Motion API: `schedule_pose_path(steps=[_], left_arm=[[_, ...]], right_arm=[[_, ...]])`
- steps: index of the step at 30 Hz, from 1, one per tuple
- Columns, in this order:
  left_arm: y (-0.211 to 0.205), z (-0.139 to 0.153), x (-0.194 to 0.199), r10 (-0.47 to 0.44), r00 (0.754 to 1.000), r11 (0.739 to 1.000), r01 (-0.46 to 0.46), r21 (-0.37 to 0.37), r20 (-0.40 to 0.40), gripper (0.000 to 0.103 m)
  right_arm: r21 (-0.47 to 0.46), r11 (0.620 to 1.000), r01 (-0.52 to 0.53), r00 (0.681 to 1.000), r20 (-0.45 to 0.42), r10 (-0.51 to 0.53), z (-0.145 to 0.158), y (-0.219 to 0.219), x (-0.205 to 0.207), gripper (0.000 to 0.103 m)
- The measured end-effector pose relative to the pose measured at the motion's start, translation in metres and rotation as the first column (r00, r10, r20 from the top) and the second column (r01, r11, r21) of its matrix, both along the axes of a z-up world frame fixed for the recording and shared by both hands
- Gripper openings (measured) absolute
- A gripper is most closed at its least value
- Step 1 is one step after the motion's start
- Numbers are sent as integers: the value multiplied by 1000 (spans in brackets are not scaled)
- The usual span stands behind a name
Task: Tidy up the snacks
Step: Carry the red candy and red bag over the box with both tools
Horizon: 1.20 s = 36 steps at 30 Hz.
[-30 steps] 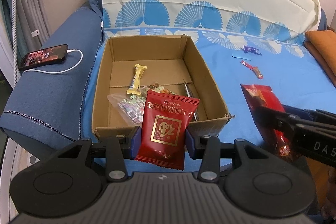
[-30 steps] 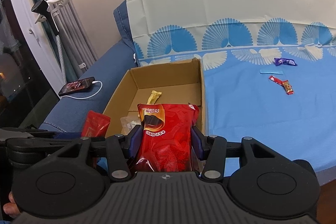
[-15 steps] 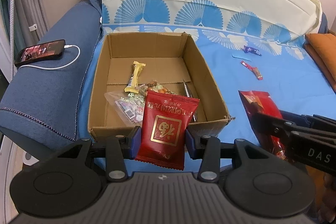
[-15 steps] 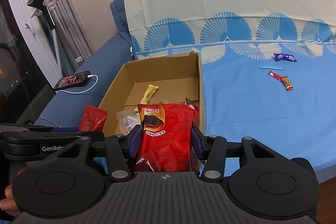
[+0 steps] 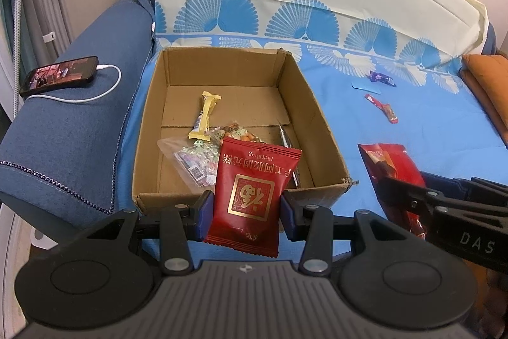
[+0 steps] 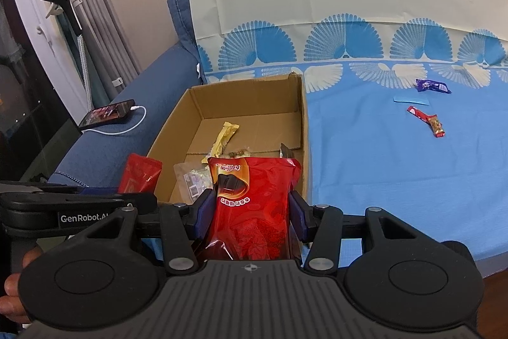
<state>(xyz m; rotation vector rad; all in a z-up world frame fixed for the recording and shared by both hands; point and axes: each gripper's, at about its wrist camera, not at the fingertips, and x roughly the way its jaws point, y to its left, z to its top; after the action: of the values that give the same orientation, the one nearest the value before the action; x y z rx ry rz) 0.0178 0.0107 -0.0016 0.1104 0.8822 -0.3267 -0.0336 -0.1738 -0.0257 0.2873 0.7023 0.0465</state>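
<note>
Two red packets are clamped: my left tongs (image 5: 244,208) grip one (image 5: 252,196), my right tongs (image 6: 249,213) the other (image 6: 254,212); two snacks (image 6: 427,120) lie on the bed (image 6: 365,180).

Left gripper (image 5: 243,208) was held level, near the scene's left, fingers pressed against a dark red packet (image 5: 253,196). Right gripper (image 6: 250,213) sat just right of it, fingers clamped on a bright red bag (image 6: 254,205). Both pointed far.

A cardboard box (image 5: 235,123) sits on a sofa (image 5: 428,135), beside its armrest (image 5: 73,129) on the left. A phone (image 5: 58,75) lies on the armrest. Several snack packets (image 5: 203,161) lie inside the box. Two small wrapped snacks (image 5: 381,107) lie on the seat, well right of the box.
</note>
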Motion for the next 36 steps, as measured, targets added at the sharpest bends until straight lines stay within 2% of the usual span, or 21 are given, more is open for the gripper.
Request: schedule_pose_path(steps=[20,36], left_arm=[[8,-5,45,47,999,999,-48,-10,-20,49],[-2,-25,121,79,995,996,-77,34,-52,49]], right_arm=[[-31,1000,-2,999,-41,1,-13,3,33,53],[22,999,-38,997,-74,40,-35,5,109,53]])
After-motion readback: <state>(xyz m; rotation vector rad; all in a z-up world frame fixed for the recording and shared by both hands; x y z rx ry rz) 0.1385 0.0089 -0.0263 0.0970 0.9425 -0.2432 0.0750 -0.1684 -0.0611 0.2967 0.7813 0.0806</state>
